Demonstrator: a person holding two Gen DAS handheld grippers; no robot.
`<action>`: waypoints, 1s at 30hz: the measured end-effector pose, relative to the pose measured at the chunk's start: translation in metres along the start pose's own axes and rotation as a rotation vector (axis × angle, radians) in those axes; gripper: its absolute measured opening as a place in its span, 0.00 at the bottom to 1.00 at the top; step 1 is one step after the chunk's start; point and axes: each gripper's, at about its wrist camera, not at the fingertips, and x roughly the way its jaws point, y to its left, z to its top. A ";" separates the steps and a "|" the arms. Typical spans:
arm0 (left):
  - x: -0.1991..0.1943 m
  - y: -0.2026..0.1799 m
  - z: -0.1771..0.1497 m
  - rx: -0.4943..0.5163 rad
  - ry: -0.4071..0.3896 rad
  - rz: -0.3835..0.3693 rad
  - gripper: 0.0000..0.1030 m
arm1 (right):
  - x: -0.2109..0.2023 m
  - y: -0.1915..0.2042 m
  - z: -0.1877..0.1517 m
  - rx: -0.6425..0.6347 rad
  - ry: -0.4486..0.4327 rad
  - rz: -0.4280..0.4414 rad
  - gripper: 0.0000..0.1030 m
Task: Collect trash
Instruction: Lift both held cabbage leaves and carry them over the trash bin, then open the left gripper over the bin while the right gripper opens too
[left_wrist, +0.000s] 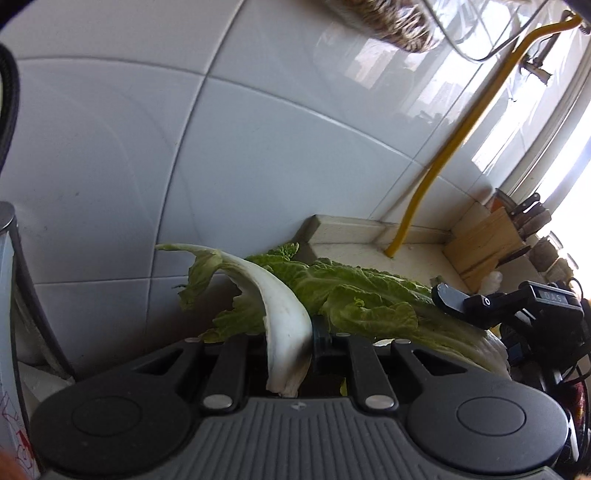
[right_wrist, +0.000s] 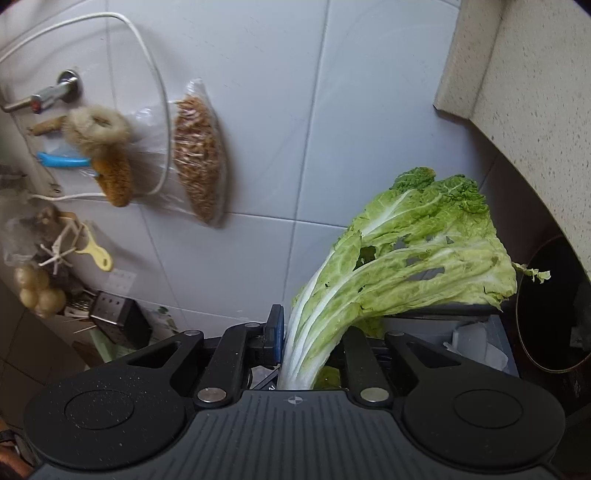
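- Left gripper (left_wrist: 295, 339) clamped on a cabbage leaf (left_wrist: 284, 317) by its thick white stalk; stalk runs down between the jaws, cut end poking out toward the camera.
- That leaf's white rib curves up and to the left, limp green blade hanging off its far end in front of the white tiled wall (left_wrist: 147, 147).
- Right gripper (right_wrist: 295, 343) closed on a second cabbage leaf (right_wrist: 406, 258); white ribbed stalk pinched between the jaws, blue pad visible on the left side of the stalk.
- Second leaf fans out up and to the right, wide green blade with several ragged holes.
- Both leaves held in the air, not resting on anything I can see.
- In the left wrist view the right gripper's black body sits at the right edge, its big leaf lying across behind the left one.
- Yellow hose (left_wrist: 461, 140) runs down the wall to the back edge of the stone countertop (left_wrist: 417, 258); wooden knife block (left_wrist: 487, 240) stands at the counter's back right corner.
- Right wrist view: bag of dried food (right_wrist: 199, 155), brushes and a peeler hang on the wall, upper left.
- Dark round-rimmed container (right_wrist: 546, 306) at the right, just beside the second leaf's tip; what it is I cannot tell.
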 end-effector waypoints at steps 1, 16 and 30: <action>0.002 0.002 -0.001 -0.002 0.007 0.007 0.11 | 0.003 -0.002 0.001 0.001 0.005 -0.012 0.16; 0.052 0.029 -0.015 0.035 0.148 0.088 0.13 | 0.054 -0.026 0.004 -0.064 0.078 -0.224 0.18; 0.095 0.046 -0.010 0.028 0.308 0.146 0.25 | 0.097 -0.053 0.014 -0.165 0.157 -0.453 0.39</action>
